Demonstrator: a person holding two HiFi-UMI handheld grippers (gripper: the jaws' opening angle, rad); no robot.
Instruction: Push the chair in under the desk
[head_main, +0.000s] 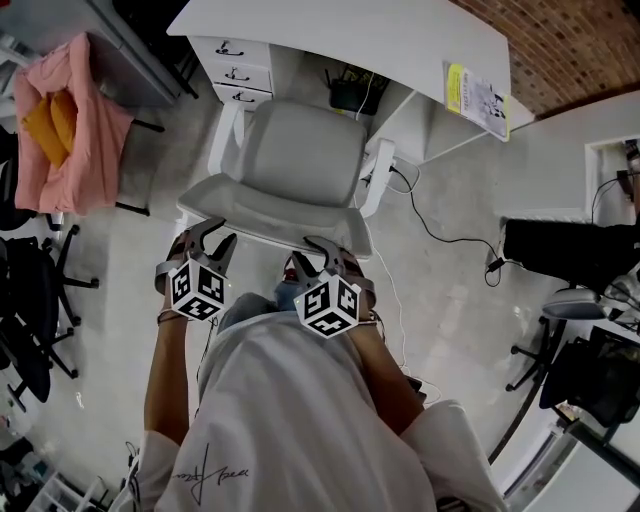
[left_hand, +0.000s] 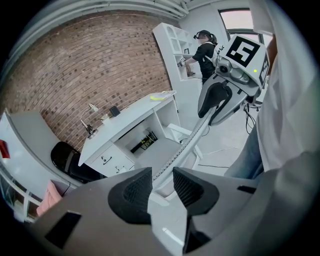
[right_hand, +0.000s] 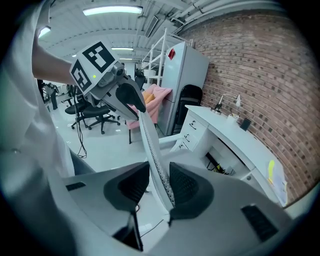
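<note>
Head view: the white chair (head_main: 300, 160) stands just before the table (head_main: 400, 40), its seat not yet under. The left hand-held gripper (head_main: 207, 238) and right hand-held gripper (head_main: 322, 250) sit on the backrest (head_main: 290, 215).

Left gripper view: the jaws clamp the backrest's top edge.

Right gripper view: these jaws are likewise clenched on it.

The push seems to be in hand. Next it calls for even forward pressure from both sides.

Chair (head_main: 300, 160): smooth matt seat, pale plastic frame, and a finely perforated edge on the back. Desk (head_main: 370, 40): white panels with a smooth matt finish. Floor (head_main: 440, 300): pale, hard and glossy. Wall (left_hand: 90, 70): rough matt brick. Cloth (head_main: 70, 130): pink, soft and creased.
</note>
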